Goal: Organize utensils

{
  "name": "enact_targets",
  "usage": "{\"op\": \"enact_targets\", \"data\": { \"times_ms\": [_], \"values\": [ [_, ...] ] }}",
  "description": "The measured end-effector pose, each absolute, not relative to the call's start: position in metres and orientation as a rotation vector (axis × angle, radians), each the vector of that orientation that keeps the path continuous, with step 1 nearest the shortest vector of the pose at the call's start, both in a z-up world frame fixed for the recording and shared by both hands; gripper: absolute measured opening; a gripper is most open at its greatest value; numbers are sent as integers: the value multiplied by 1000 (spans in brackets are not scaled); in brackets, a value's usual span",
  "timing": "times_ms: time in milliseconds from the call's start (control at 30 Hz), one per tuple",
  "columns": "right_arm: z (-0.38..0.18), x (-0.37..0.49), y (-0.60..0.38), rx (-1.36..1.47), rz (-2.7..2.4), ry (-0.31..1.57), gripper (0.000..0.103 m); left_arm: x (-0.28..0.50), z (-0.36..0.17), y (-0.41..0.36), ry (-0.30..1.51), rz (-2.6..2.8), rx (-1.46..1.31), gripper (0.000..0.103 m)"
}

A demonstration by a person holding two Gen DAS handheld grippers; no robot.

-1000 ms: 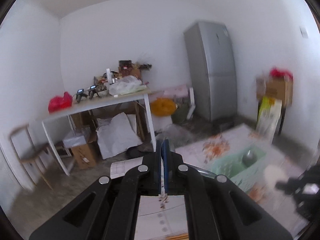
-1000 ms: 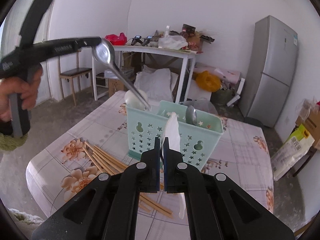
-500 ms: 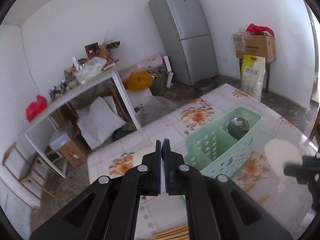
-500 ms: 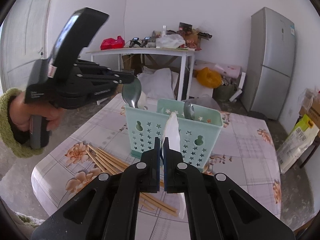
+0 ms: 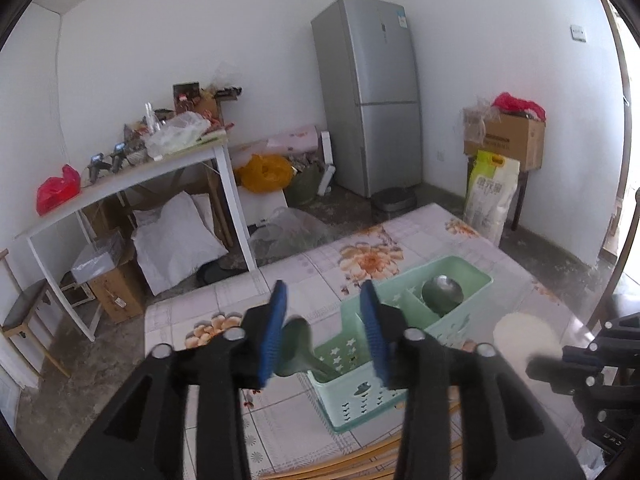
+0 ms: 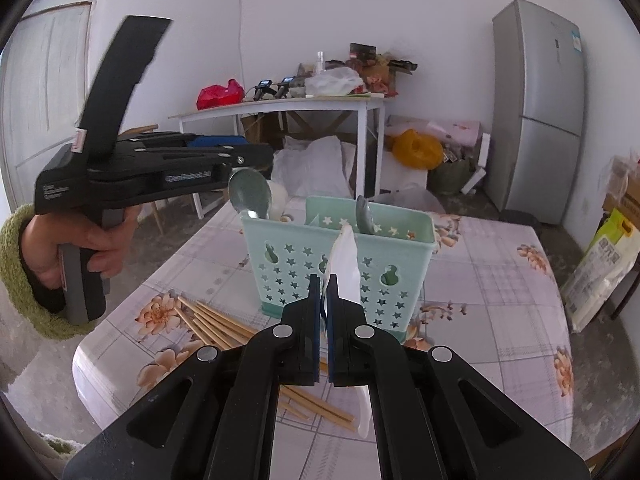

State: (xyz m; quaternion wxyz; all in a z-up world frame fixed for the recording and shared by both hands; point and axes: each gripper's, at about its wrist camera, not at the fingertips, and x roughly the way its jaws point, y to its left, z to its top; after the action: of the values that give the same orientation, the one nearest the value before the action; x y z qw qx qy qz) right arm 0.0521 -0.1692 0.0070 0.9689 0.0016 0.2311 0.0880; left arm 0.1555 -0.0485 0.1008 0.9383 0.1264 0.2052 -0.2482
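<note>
A mint-green star-punched caddy stands on the floral table. My left gripper hovers over its end compartment. Its jaws are opening, and a metal spoon stands loose between the pads with its handle down in the caddy. A second metal spoon sits in another compartment. A white spoon bowl shows behind the first. My right gripper is shut on a white spoon in front of the caddy.
Several wooden chopsticks lie on the table to the left of the caddy. A person's hand in a green sleeve holds the left gripper. Beyond are a cluttered white side table, a grey fridge, boxes and a sack.
The left gripper swung over the caddy and came down, lowering the metal spoon into it, and its jaws have parted. The right gripper kept still, shut on the white spoon.
</note>
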Motion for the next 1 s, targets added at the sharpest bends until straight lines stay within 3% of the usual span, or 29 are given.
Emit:
{"op": "enact_targets", "data": {
  "times_ms": [333, 767, 1000],
  "values": [
    [21, 51, -188, 90, 214, 442, 1, 137, 113, -19, 418, -496, 135, 58],
    [89, 74, -260, 339, 377, 278, 1, 116, 90, 29, 498, -465, -39, 82],
    [108, 108, -262, 350, 416, 213, 1, 113, 82, 46, 512, -441, -75, 87]
  ]
}}
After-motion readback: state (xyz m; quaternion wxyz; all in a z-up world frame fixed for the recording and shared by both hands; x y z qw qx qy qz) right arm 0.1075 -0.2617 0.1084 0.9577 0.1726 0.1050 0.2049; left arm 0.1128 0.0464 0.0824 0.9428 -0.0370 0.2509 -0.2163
